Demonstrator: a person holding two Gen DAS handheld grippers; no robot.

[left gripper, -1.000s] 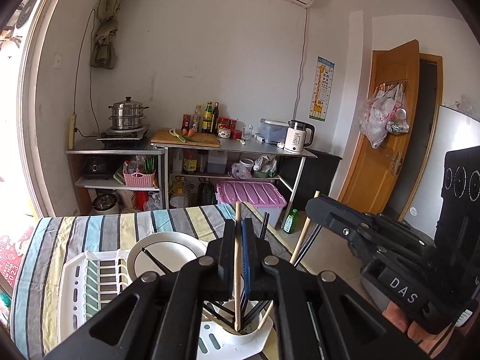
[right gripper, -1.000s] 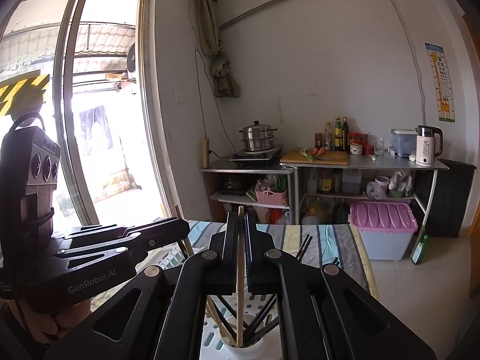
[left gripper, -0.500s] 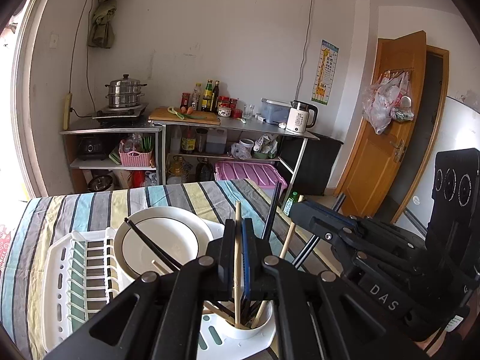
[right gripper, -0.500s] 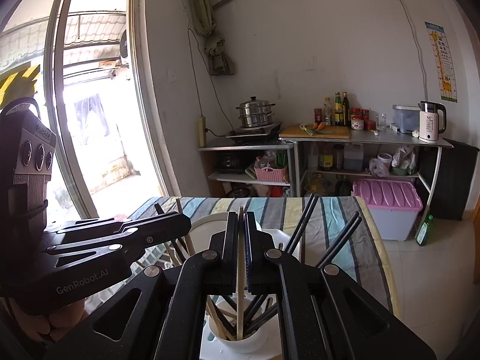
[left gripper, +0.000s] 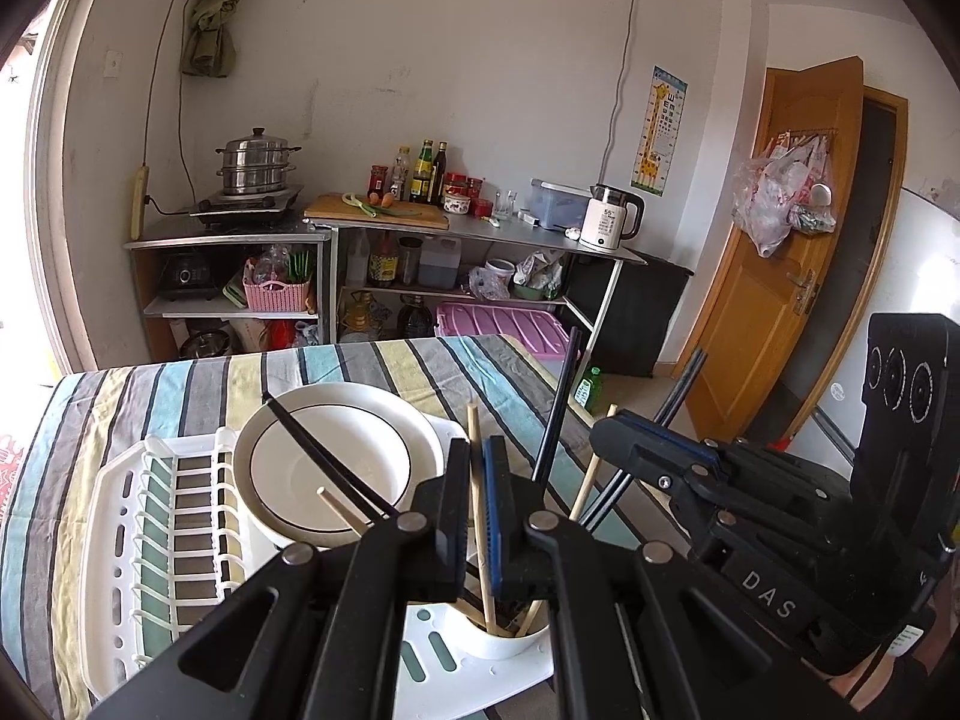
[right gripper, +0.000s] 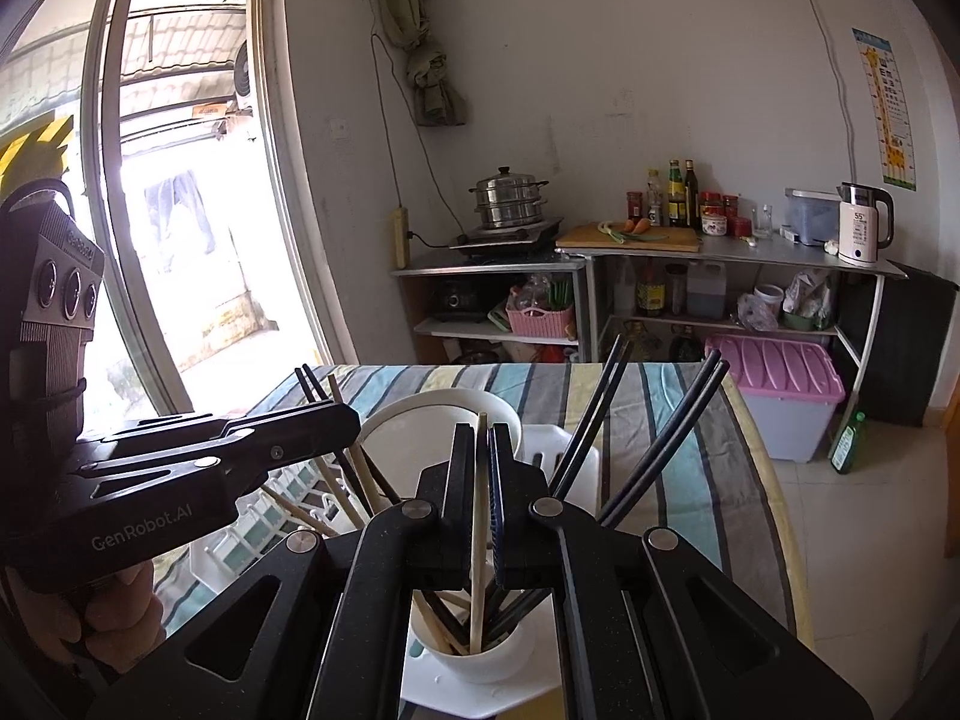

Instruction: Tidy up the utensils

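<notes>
Pale wood shows between both pairs of jaws: my left gripper (left gripper: 480, 516) is clamped on one wooden chopstick (left gripper: 478, 498), my right gripper (right gripper: 480, 504) on another (right gripper: 478, 516), each with its lower end already inside the white cup (left gripper: 510, 642) at the corner of the drying rack (left gripper: 114, 540). Several black and wooden sticks stand there, so I judge the sorting nearly done; these two need releasing. The cup sits close to the striped table's (left gripper: 150, 384) near edge, and the grippers crowd each other.
</notes>
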